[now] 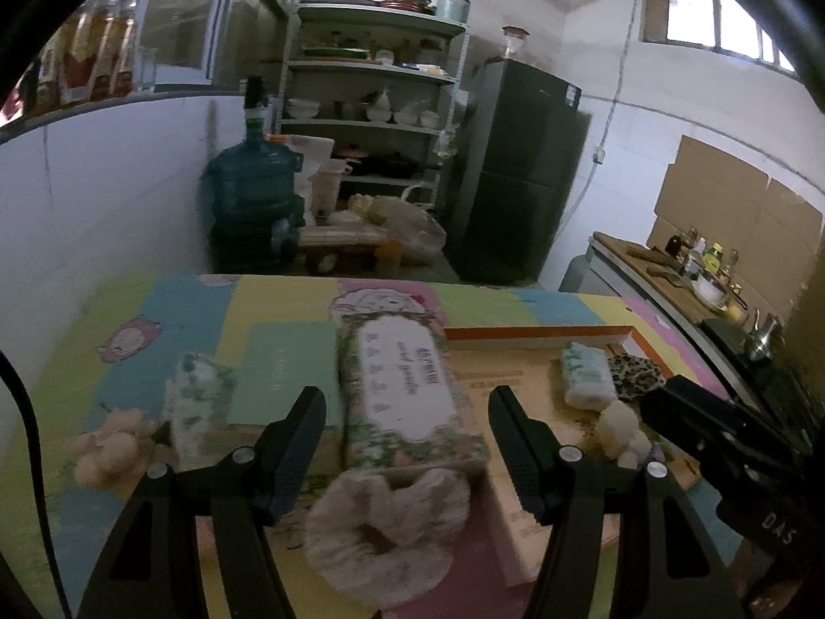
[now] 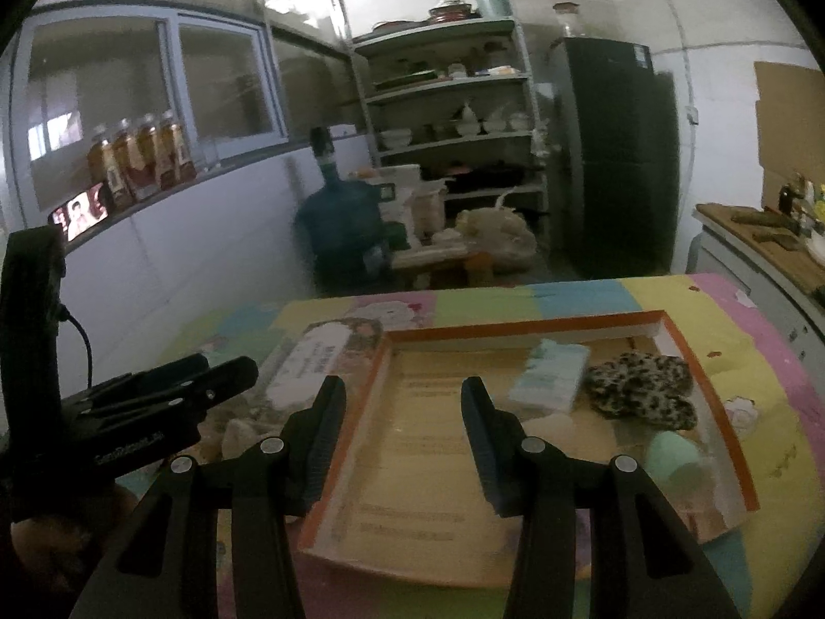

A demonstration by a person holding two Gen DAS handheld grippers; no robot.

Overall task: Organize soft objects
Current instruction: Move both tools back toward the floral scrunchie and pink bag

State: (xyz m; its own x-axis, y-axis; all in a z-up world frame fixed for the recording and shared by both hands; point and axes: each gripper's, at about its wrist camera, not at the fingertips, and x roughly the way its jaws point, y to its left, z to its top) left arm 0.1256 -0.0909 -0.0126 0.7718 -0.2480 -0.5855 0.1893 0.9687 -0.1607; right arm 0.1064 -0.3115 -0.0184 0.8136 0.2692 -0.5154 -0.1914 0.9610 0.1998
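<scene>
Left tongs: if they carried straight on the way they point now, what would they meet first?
Most likely the fluffy cream scrunchie, lying low between the open left tongs, with the long floral tissue pack just behind it. Depth is blurred, so this is a judgement.

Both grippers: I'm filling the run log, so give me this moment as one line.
left gripper: open, empty, over tissue pack | right gripper: open, empty, over tray | tray holds leopard cloth
</scene>
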